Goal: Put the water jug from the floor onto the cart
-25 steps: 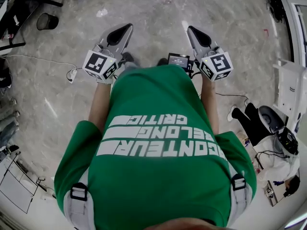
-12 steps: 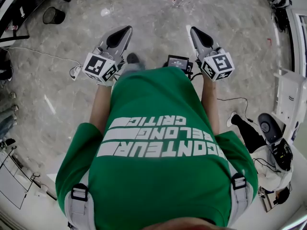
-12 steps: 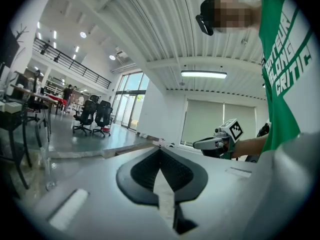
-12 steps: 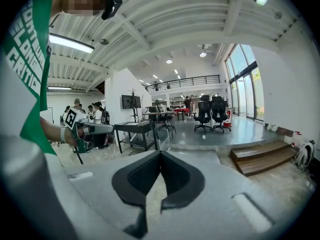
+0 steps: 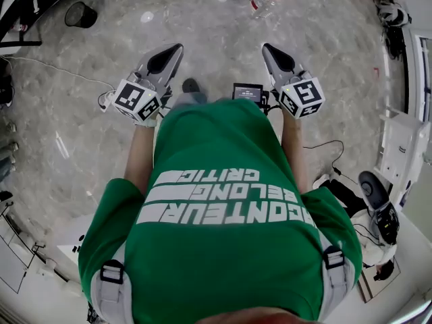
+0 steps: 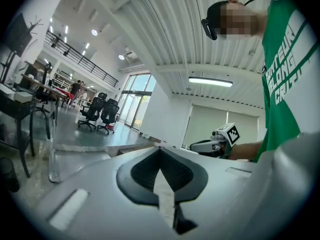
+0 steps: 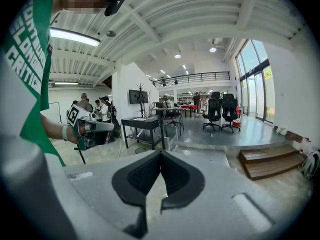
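Two grey two-jaw grippers are being held out in front of one person in a green printed shirt (image 5: 223, 201), one in each hand. The left gripper (image 5: 177, 48) is being shown at the centre left of the head view and the right gripper (image 5: 266, 48) at the centre right. Each is carrying one cube with black-and-white square markers.

In each gripper's own view the two dark pads are being pressed together at their tips. Both pairs of jaws are thus fully closed, and nothing is being gripped by either.

One small black device with a screen (image 5: 248, 92) is being shown between the two grippers, just above the shirt's edge. One clear plastic bottle-like container (image 5: 262, 3) with a red part at one end is lying on the grey marbled floor (image 5: 216, 25) at the top centre of the head view, well apart from both grippers. Whether it is the water jug cannot be told.

One round black bin (image 5: 81, 13) is standing at the upper left. Two black office chairs (image 6: 92, 113) are being shown at the middle left of the left gripper view. One black table (image 7: 145, 124) and two wooden steps (image 7: 270, 161) are being shown in the right gripper view.
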Motion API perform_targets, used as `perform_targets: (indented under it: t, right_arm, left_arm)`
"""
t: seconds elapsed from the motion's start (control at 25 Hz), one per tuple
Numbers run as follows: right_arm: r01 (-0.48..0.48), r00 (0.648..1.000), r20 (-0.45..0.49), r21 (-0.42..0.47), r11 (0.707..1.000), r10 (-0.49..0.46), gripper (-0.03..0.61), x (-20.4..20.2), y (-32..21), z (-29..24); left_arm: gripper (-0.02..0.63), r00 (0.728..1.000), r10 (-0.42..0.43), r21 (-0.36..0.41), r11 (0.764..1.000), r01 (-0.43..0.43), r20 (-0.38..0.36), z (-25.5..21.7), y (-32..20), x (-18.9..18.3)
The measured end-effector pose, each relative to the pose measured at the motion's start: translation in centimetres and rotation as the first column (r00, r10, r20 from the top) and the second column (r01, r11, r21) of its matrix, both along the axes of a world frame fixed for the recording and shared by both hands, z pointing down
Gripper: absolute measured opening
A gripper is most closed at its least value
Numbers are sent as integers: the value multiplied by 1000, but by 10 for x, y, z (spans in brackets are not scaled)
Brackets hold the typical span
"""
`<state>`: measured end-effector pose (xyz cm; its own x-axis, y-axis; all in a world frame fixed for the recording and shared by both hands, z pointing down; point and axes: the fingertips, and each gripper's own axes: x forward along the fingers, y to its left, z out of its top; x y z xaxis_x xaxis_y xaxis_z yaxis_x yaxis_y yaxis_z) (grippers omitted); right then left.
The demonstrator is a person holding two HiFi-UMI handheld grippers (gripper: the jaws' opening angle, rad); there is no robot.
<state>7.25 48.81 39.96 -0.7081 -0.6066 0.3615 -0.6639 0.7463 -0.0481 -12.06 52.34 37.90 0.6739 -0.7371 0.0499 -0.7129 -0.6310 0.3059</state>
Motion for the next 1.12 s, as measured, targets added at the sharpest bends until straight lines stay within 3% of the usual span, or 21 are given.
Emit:
perform_targets:
  t: [0.32, 0.76, 1.12]
  right_arm:
    - [-17, 1000, -20, -37, 999, 16, -11, -5, -1, 7]
    - [6, 1000, 19, -17, 1000, -5, -11, 14, -57, 5]
    - [22, 998, 53, -34, 999, -21, -11, 58, -120, 13]
  left_arm:
    - [13, 1000, 6, -26, 1000, -7, -25, 10, -8, -9]
    - [13, 1000, 5, -38, 999, -4, 26, 11, -48, 18]
    - [14, 998, -27, -35, 999, 29, 61, 10, -102, 61]
